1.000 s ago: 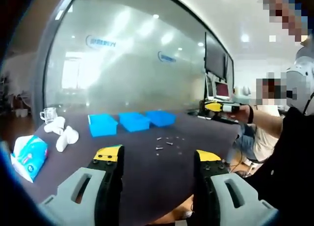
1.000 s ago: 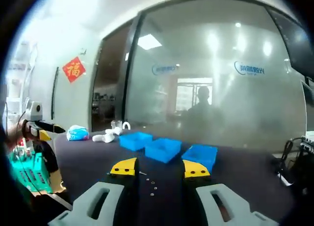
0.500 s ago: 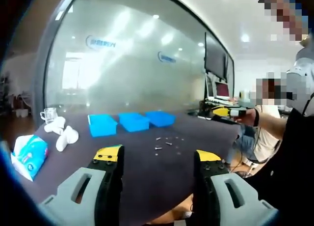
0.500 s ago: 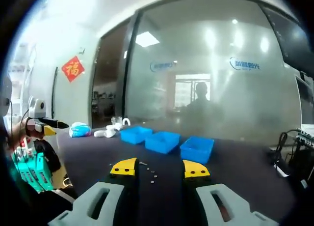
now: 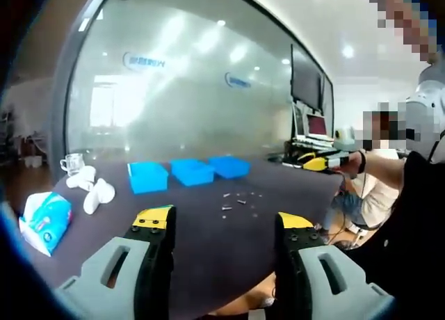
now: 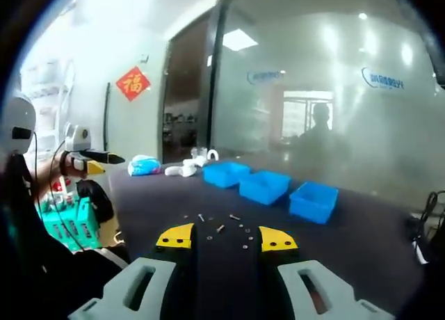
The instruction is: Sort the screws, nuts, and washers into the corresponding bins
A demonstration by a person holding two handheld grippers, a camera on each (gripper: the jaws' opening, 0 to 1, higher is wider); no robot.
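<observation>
On the dark desk point(image 6: 139, 195), small loose metal screws, nuts and washers point(image 6: 222, 227) are lying scattered just before three blue plastic bins point(image 6: 268, 186), awaiting sorting, while both hand-held grippers, left point(image 5: 221, 222) and right point(image 6: 226, 238), are hovering wide apart and empty.

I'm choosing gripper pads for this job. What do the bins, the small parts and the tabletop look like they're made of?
The three bins look like moulded plastic: uniform bright blue, smooth thin walls. The small parts scattered before them seem metal, pale grey with glints, though too small to be sure. The tabletop reads as a dark matt surface with no reflections; whether cloth, mat or laminate, I can't tell.
</observation>
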